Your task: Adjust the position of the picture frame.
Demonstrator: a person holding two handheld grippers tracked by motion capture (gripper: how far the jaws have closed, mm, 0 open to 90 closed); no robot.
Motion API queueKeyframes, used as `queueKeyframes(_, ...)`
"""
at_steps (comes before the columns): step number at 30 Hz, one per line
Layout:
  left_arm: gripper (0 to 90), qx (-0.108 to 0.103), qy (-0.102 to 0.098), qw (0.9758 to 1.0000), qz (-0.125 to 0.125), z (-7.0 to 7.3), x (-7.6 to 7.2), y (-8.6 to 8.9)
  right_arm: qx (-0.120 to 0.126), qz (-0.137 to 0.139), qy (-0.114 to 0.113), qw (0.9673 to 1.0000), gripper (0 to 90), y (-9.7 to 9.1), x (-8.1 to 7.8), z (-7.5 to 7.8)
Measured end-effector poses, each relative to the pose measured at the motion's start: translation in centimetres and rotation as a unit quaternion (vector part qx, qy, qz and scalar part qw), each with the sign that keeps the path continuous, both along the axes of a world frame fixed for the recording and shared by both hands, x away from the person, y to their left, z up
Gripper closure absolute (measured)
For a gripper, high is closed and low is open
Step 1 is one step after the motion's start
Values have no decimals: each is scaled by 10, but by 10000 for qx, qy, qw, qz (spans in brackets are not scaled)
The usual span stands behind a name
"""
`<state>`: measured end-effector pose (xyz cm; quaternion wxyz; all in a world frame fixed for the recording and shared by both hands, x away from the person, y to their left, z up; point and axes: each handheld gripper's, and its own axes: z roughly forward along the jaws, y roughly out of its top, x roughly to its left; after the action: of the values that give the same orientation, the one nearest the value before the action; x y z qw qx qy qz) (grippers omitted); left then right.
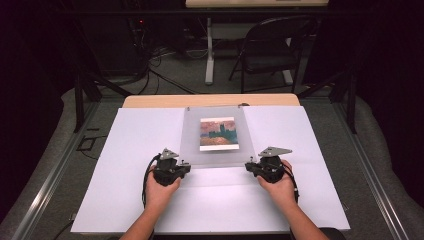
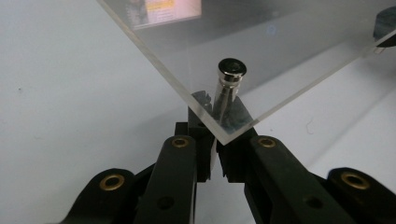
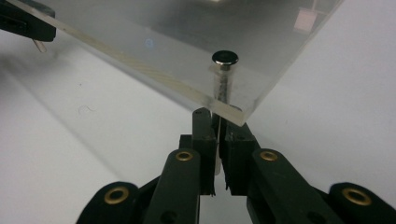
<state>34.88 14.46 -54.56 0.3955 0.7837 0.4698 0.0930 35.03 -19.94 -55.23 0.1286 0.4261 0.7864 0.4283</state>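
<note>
Centrally on the white sheet (image 1: pixel 125 165) covering the table lay a clear acrylic panel (image 1: pixel 192 142), with a small print (image 1: pixel 217 133) under or on it, nearer the far edge. The left gripper (image 1: pixel 181 167) sat at the panel's near left corner. In the left gripper view its jaws stood nearly together beneath that corner (image 2: pixel 223 133), either side of a metal standoff post (image 2: pixel 229 77) that passed through the panel; whether they actually pinched the post could not be confirmed. The print showed a bluish building against a pink sky over an orange foreground; no legible writing, brand or label was found on it. The panel was colourless, square-cornered, with a polished edge. The right gripper (image 1: pixel 251 166) sat at the near right corner. In the right gripper view its jaws were likewise drawn close under the corner (image 3: pixel 233 114), below a second standoff post (image 3: pixel 224 70); contact could not be determined.
</note>
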Motion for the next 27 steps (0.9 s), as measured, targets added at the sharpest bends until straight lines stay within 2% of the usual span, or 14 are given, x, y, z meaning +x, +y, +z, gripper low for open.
queueKeyframes(7, 843, 31, 69, 10000, 56, -4, 3, 2, -96, 68, -6, 9999, 852, 5, 1, -3)
queueKeyframes(12, 841, 101, 139, 9998, 63, -9, 3, 1, -159, 77, 90, 9998, 847, 6, 1, -7)
queueKeyframes(19, 834, 58, 140, 9999, 57, -10, 3, 2, -173, 61, 184, 9997, 836, 5, 1, -9)
queueKeyframes(22, 830, 119, 118, 9998, 75, -10, 2, 1, -229, 39, 174, 9996, 820, 5, 0, -8)
queueKeyframes(27, 717, 284, 56, 9995, 121, -8, -3, 1, -474, 49, 103, 9988, 714, 6, -5, -4)
